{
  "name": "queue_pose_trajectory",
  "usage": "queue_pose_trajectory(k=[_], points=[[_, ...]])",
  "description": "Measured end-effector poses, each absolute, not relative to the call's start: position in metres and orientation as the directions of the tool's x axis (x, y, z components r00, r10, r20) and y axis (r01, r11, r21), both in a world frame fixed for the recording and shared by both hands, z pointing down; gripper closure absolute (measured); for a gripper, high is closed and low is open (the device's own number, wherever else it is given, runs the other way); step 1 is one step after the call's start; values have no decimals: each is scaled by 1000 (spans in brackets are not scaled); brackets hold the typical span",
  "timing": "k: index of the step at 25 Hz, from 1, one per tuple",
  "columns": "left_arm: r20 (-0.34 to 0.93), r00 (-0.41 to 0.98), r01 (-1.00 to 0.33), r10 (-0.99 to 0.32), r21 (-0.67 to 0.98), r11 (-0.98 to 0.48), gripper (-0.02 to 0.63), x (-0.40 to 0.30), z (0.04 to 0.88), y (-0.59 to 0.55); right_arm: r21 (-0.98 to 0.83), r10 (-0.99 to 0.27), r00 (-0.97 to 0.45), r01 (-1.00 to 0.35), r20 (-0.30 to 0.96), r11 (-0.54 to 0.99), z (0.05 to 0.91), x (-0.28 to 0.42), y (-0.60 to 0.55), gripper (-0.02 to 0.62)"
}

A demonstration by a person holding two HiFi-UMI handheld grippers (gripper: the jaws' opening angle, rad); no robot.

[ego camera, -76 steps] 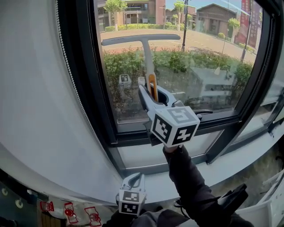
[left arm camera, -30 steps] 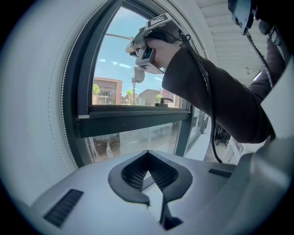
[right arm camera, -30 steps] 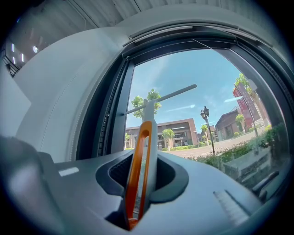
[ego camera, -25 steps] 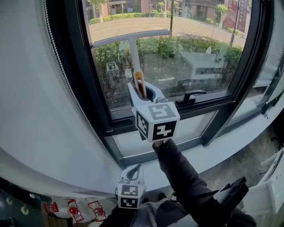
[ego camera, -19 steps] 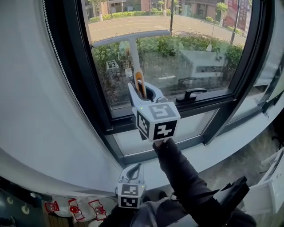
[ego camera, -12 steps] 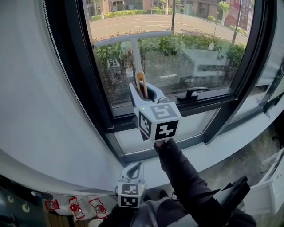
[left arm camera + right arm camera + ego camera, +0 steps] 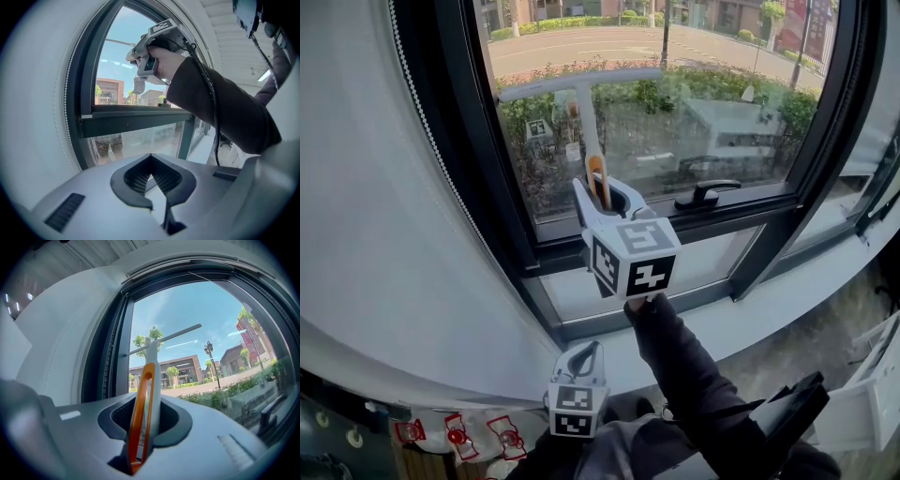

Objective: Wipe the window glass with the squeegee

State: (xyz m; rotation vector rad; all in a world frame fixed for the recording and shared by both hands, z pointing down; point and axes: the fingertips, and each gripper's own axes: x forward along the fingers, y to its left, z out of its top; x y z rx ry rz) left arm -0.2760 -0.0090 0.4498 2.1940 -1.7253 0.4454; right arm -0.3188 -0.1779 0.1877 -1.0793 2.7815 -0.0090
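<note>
The squeegee has a white T-shaped blade (image 7: 581, 84) lying across the window glass (image 7: 731, 103), and a white handle with an orange loop (image 7: 598, 183). My right gripper (image 7: 607, 199) is shut on that handle, raised in front of the pane's lower left part. In the right gripper view the orange loop (image 7: 139, 413) stands between the jaws and the blade (image 7: 164, 338) crosses the sky. My left gripper (image 7: 584, 356) hangs low near my body, shut with nothing in it. The left gripper view looks up at the right gripper (image 7: 143, 51).
A dark window frame (image 7: 502, 187) surrounds the pane, with a black latch handle (image 7: 705, 195) on its lower bar. A bead cord (image 7: 431, 141) runs down a curved white wall (image 7: 375, 244) at left. A pale sill (image 7: 787, 300) lies below.
The squeegee blade has come down the glass a little, closer to the latch. My right gripper stays shut on the handle. The left gripper has stayed low.
</note>
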Motion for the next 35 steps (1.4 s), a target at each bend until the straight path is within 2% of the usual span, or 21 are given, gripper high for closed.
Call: queue_pose_trajectory(k=[35], points=[[443, 228, -972, -867, 50, -230, 606, -266, 458, -6, -110, -660, -750, -653, -46, 750, 246, -317, -174, 529]])
